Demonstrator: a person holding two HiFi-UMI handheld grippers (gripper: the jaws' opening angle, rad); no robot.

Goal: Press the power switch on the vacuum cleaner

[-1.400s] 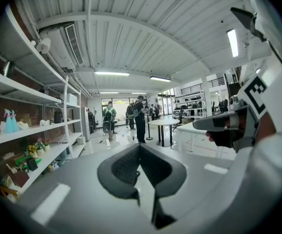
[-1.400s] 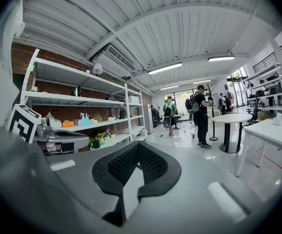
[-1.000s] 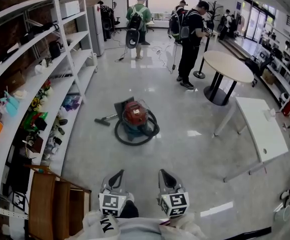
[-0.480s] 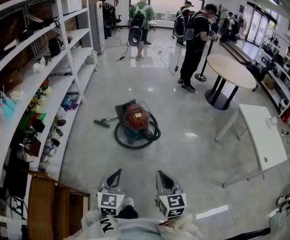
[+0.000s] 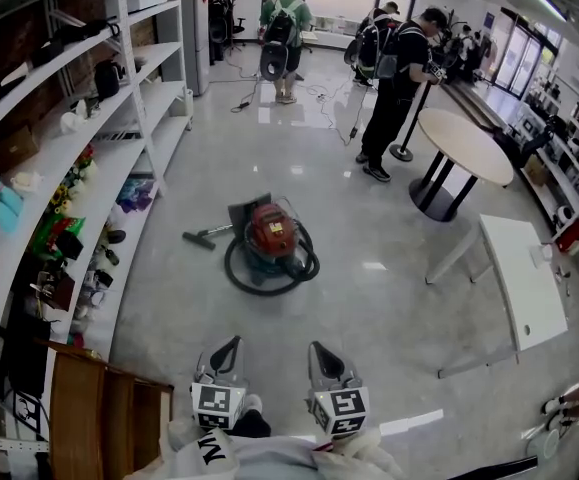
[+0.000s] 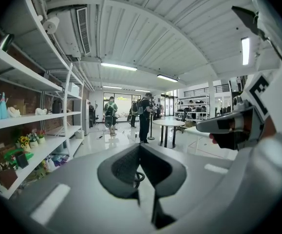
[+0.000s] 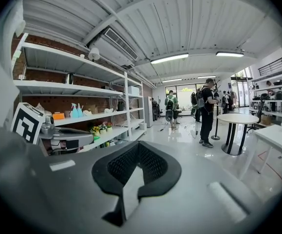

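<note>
Vacuum cleaner (image 5: 271, 234) sits on the floor (image 5: 389, 308) well ahead, hose (image 5: 265, 280) looped round it, nozzle pointing toward the shelves (image 5: 157, 113). Left claw (image 5: 229, 352) and right claw (image 5: 321, 352) held low, side by side, each pressed together on nothing. Probably carried so for the approach; a closed tip suits poking a switch. Power switch too small to make out; body's far side hidden.
</note>
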